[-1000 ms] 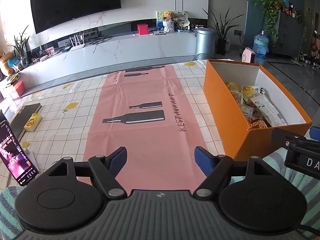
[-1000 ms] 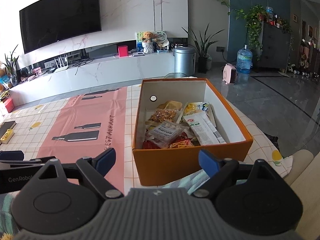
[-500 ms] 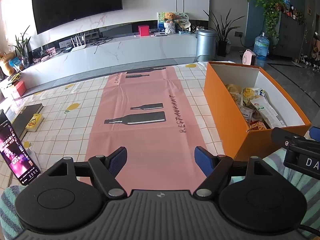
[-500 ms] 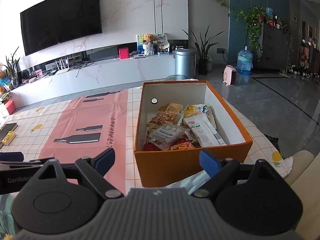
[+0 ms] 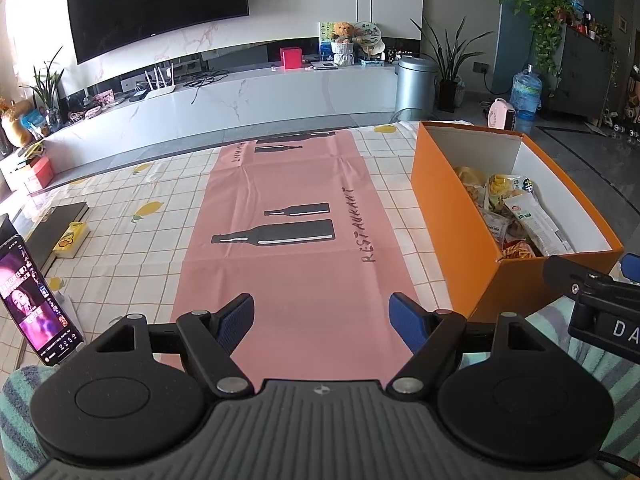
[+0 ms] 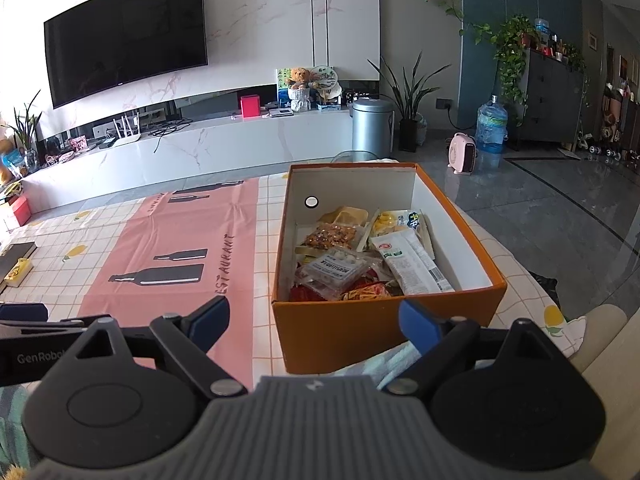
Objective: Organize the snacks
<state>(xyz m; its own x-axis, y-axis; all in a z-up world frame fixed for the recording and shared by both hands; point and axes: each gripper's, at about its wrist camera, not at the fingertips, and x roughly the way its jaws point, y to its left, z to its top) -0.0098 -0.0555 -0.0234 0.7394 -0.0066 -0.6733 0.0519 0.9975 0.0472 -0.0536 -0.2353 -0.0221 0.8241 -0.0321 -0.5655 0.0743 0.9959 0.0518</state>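
Matt cardboard box (image 6: 384, 320); glossy plastic snack packets (image 6: 412, 264)

A table (image 5: 120, 200) in a checked cloth carries a pink mat (image 5: 288, 248) (printed with black bottles) at its middle, an orange box (image 6: 384, 332) to the right, and a phone (image 5: 36, 300), book (image 5: 60, 220) and yellow pack (image 5: 72, 236) at left.

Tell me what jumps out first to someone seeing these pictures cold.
The orange box, packed with snack packets, sits on the table's right side, straight ahead of the right tongs. A pink runner printed with black bottles lies down the middle of the checked tablecloth, ahead of the open, empty left tongs.
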